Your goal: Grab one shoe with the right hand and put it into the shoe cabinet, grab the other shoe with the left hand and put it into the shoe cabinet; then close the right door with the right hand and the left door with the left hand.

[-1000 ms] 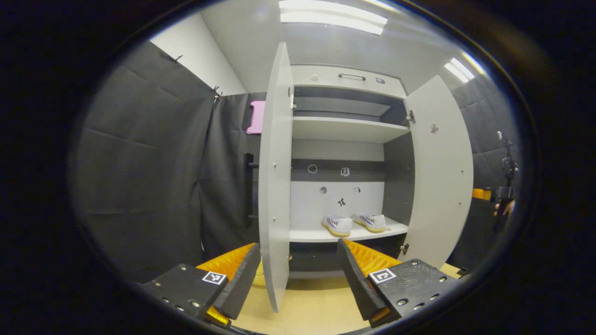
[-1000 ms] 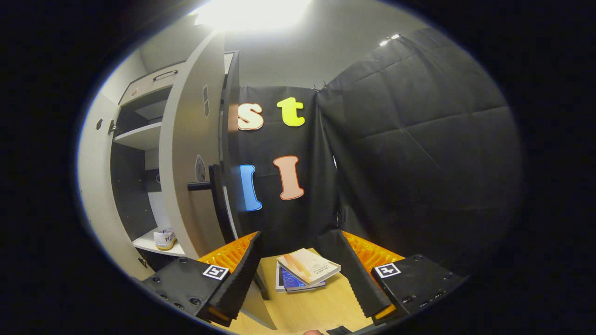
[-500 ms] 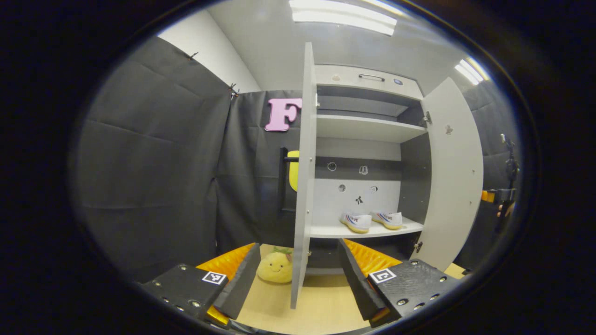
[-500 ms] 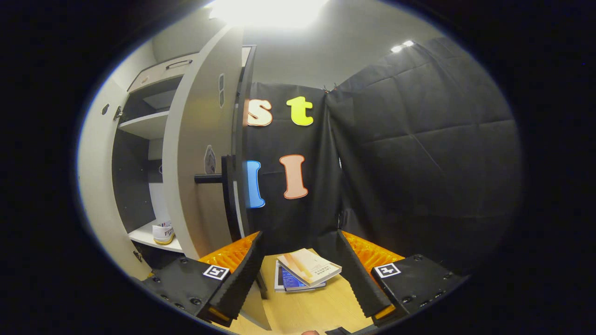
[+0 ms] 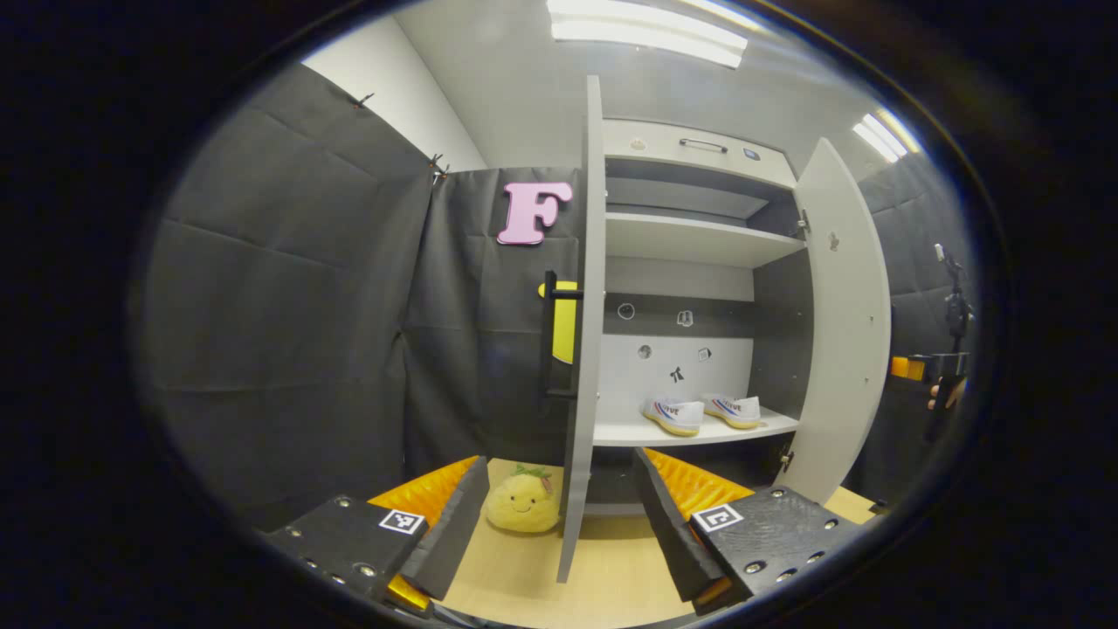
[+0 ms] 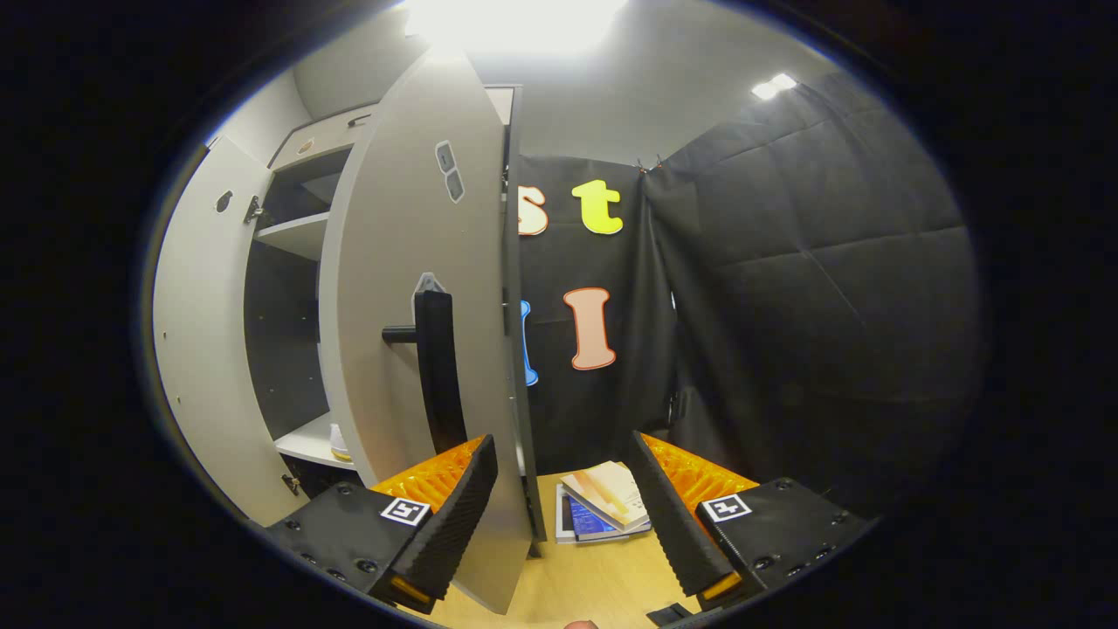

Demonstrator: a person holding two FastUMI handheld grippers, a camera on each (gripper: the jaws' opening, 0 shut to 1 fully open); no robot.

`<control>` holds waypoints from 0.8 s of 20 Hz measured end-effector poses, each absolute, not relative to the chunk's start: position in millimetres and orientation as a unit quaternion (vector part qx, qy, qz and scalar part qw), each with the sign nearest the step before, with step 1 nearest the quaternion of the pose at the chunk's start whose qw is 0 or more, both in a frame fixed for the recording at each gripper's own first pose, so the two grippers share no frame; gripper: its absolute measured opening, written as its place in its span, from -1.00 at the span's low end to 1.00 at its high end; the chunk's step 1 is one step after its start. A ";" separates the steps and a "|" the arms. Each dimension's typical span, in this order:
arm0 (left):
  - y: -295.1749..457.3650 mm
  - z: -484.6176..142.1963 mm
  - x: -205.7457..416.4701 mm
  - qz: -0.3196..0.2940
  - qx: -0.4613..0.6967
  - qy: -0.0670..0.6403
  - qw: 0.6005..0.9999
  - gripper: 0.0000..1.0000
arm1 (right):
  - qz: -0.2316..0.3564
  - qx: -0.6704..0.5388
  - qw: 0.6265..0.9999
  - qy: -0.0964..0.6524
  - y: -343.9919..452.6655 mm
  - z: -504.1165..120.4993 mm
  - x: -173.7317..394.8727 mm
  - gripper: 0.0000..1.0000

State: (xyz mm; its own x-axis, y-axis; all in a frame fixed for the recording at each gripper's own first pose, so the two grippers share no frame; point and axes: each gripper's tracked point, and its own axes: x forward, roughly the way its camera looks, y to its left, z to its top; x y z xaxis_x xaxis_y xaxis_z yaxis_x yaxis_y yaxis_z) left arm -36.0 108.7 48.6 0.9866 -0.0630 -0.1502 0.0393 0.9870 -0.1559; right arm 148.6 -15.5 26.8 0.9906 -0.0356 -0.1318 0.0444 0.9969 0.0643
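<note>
The white shoe cabinet (image 5: 699, 148) stands with both doors swung out. Two white shoes (image 5: 672, 415) (image 5: 735, 409) sit side by side on its lower shelf (image 5: 690, 432). In the left gripper view the left door (image 5: 583, 306) faces me edge-on, its black handle (image 5: 550, 341) on the far side; my left gripper (image 5: 559, 459) is open, with the door's lower edge showing between its fingers. In the right gripper view the right door (image 6: 410, 288) and its black handle (image 6: 437, 367) loom close at the left; my right gripper (image 6: 561, 439) is open and holds nothing. A shoe (image 6: 339, 444) peeks out past that door.
A yellow plush toy (image 5: 522, 505) lies on the wooden table (image 5: 611, 577) left of the left door. A small stack of books (image 6: 603, 508) lies on the table right of the right door. A hand with the other gripper (image 5: 935, 376) shows beyond the right door (image 5: 843, 323).
The left gripper has moved left, so the left door now shows edge-on and the plush toy appears. The right gripper has come nearer the right door's outer face; its handle looks bigger.
</note>
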 end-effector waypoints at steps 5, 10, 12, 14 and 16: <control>137.7 39.3 -37.9 -0.007 -0.082 0.083 0.993 0.90 | 0.026 0.041 0.996 0.071 43.4 23.0 158.2 0.94; 172.3 26.1 -48.7 0.022 -0.082 0.095 0.992 0.90 | 0.061 0.029 0.996 0.065 101.3 23.3 174.4 0.95; 183.8 21.9 -51.7 0.032 -0.083 0.100 0.991 0.89 | 0.056 0.018 0.996 0.060 109.7 23.9 181.9 0.94; 191.5 17.1 -53.2 0.039 -0.083 0.104 0.990 0.89 | 0.055 0.014 0.997 0.060 118.5 23.4 187.0 0.94; 198.4 13.1 -52.2 0.044 -0.083 0.106 0.990 0.89 | 0.053 0.010 0.997 0.057 123.0 23.7 191.6 0.94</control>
State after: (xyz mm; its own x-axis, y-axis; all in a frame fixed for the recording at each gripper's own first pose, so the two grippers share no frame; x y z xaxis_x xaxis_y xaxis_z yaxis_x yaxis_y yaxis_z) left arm -52.2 198.4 13.1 0.9735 0.0701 -0.2176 -0.1055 0.9822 -0.1555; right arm 191.6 123.0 23.7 0.9879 0.1063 -0.1130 -0.1041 0.9942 0.0252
